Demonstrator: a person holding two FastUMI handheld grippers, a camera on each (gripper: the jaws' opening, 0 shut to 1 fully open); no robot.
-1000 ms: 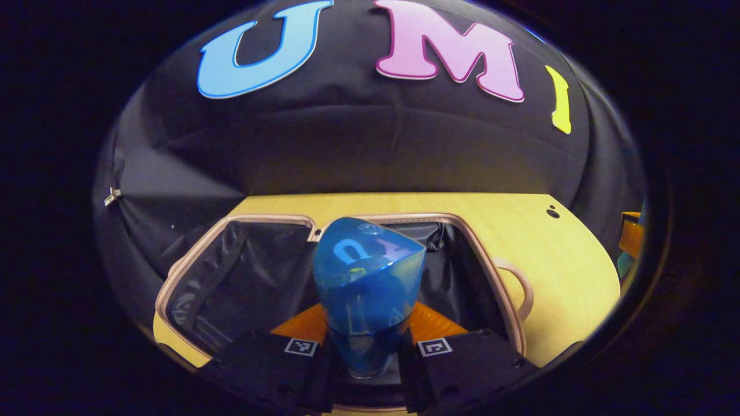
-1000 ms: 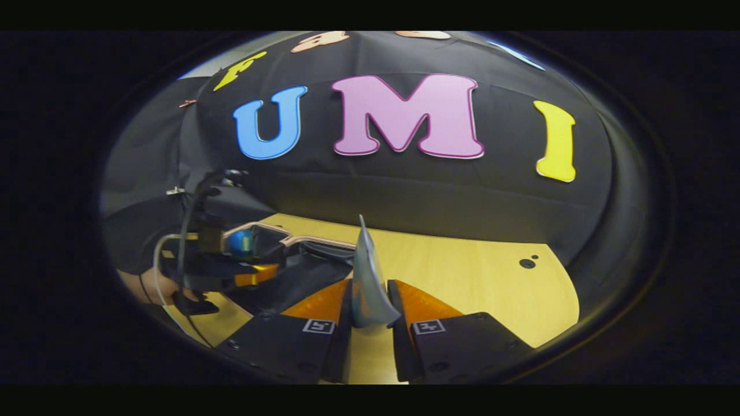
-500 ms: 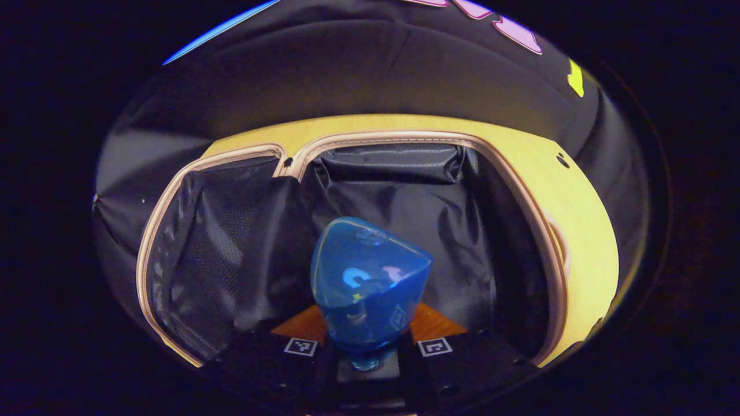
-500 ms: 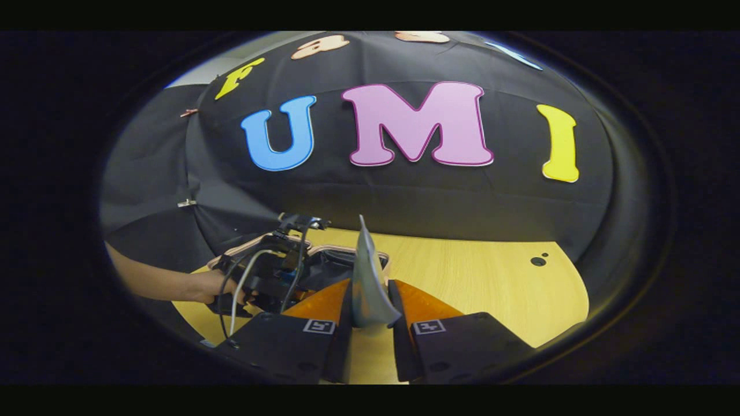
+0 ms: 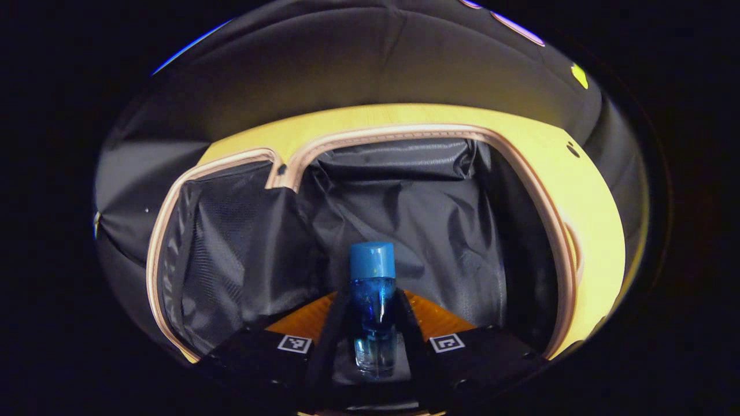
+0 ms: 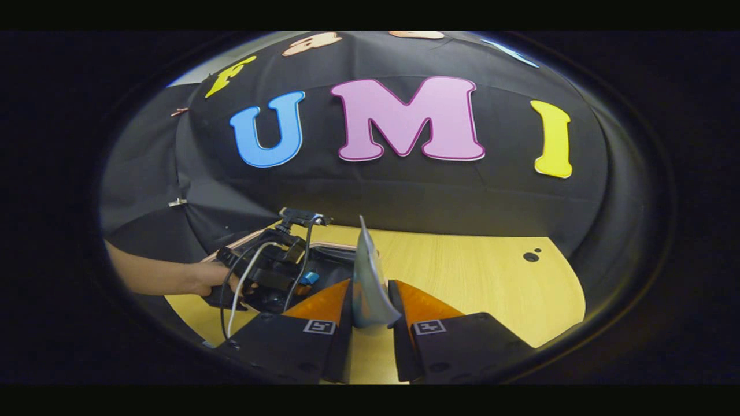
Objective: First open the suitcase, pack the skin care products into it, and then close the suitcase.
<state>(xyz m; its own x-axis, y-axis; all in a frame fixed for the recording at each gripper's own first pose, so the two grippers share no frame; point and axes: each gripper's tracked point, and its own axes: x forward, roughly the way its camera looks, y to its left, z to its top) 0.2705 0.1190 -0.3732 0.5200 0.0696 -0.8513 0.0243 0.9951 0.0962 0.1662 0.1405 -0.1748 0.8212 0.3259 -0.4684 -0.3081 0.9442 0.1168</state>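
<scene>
A small blue bottle [image 5: 373, 300] with a blue cap is seen between the fingers of the left tongs [image 5: 373, 341], low inside the open suitcase [image 5: 404, 196], over its dark lining; whether it is pinched or already let go cannot be told, since the fingers appear to stand slightly apart beside it. In the right gripper view, a flat grey tube [image 6: 367, 283] is held upright, clamped at its lower end by the right tongs [image 6: 367, 323], over the table [image 6: 474, 283] and outside the suitcase. There the left tongs are also seen farther off, gripped by a hand [image 6: 217, 283] at the case's rim. The bottle is judged hard, smooth and likely slippery, light to moderate in weight, possibly breakable if it is glass; it is best taken across the body below the cap, not by the cap itself. The tube is judged light and soft, apt to give under pressure, and is best held at its stiff crimped end or by the shoulder near the cap. The case's lining looks thin and slack, and will be no firm stand for an upright bottle. No brand, label or other writing can be read on the bottle, the tube or the suitcase.
</scene>
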